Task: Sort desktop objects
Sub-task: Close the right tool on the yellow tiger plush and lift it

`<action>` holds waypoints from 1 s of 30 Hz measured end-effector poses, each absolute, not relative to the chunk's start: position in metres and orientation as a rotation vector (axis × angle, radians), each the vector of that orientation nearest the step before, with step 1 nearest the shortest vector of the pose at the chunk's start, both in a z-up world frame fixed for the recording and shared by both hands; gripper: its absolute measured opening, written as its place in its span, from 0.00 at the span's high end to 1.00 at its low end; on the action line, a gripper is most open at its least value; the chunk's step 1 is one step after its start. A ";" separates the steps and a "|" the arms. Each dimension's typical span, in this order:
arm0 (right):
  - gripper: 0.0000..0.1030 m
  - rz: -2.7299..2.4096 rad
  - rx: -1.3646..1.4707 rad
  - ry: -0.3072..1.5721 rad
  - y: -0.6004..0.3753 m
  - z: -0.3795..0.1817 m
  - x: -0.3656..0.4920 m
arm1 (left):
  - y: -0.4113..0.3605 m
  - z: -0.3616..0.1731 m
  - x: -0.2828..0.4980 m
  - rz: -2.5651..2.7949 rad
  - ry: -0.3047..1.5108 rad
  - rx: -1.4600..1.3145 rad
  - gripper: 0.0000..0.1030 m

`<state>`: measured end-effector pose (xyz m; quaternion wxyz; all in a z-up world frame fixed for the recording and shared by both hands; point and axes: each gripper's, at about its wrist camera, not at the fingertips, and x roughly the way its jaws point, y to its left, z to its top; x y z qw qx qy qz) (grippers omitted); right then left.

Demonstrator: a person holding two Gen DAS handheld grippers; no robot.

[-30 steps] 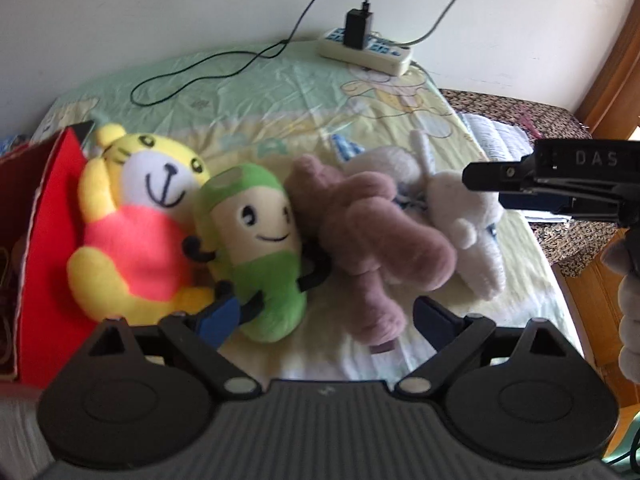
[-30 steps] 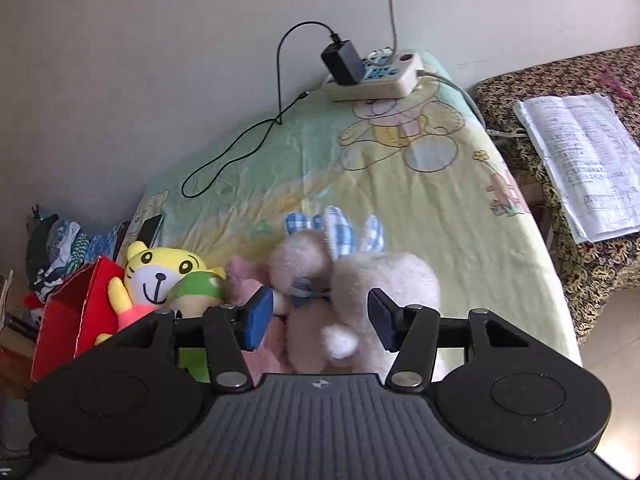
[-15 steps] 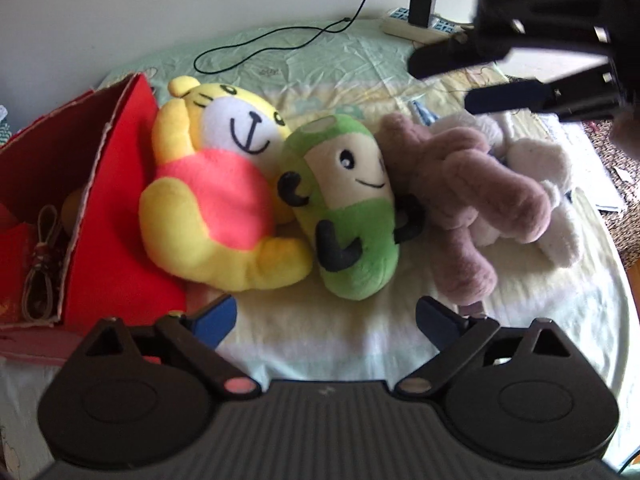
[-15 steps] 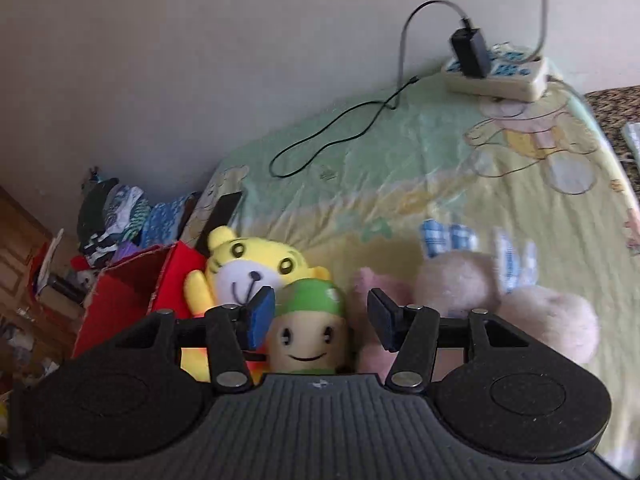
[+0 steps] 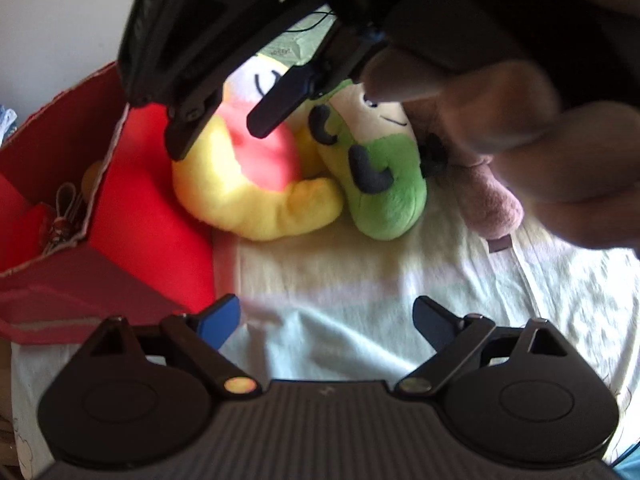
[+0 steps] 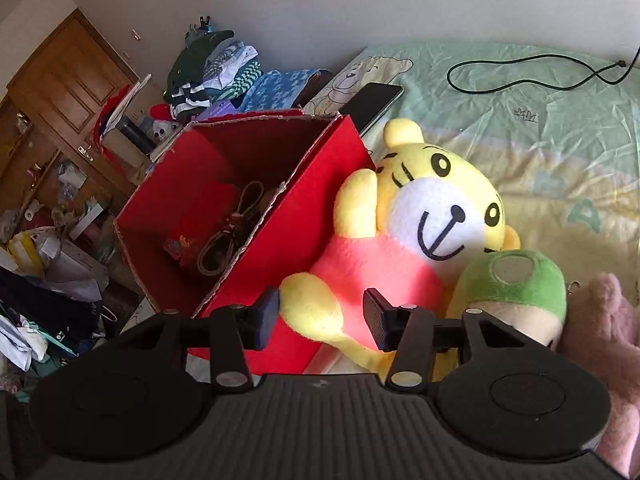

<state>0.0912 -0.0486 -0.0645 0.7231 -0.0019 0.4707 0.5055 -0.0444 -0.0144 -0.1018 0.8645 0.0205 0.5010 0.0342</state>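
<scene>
Sorting looks barely started. The red box (image 6: 256, 216) holds only a coiled strap (image 6: 232, 236) and some small bits; no plush is inside it. All the plush toys lie on the sheet (image 6: 560, 120) in a row: tiger (image 6: 420, 232) leaning against the box's side, green toy (image 6: 516, 284) touching it, pink toy (image 6: 604, 320) next along.

Right gripper (image 6: 320, 316) hangs over the tiger's yellow limb, fingers spread, one on each side of it, nothing pinched yet. Whether the pads touch the fur is hard to tell from here.

Left gripper (image 5: 326, 318) sits low over bare sheet, near the box corner, fingers wide apart, empty. The right gripper and the hand (image 5: 540, 148) holding it block much of the left view.

Left to do: every plush, probably tiger first.
</scene>
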 end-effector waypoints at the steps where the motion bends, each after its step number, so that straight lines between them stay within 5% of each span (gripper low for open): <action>1: 0.55 1.122 -0.005 1.037 -0.045 -0.068 0.091 | -0.011 -0.102 -0.046 0.075 1.050 0.040 0.09; 3: 0.75 1.135 -0.001 1.049 -0.041 -0.073 0.091 | -0.004 -0.102 -0.049 0.086 1.049 0.030 0.09; 9: 0.81 1.174 0.068 1.058 -0.065 -0.064 0.081 | 0.020 -0.094 -0.062 0.081 1.037 -0.029 0.09; 16: 0.80 1.253 0.114 1.132 -0.100 -0.051 0.044 | 0.040 -0.075 -0.098 -0.019 1.034 -0.115 0.08; 30: 0.62 1.031 0.352 1.210 -0.141 -0.074 0.042 | 0.063 -0.080 -0.106 -0.151 1.054 -0.371 0.03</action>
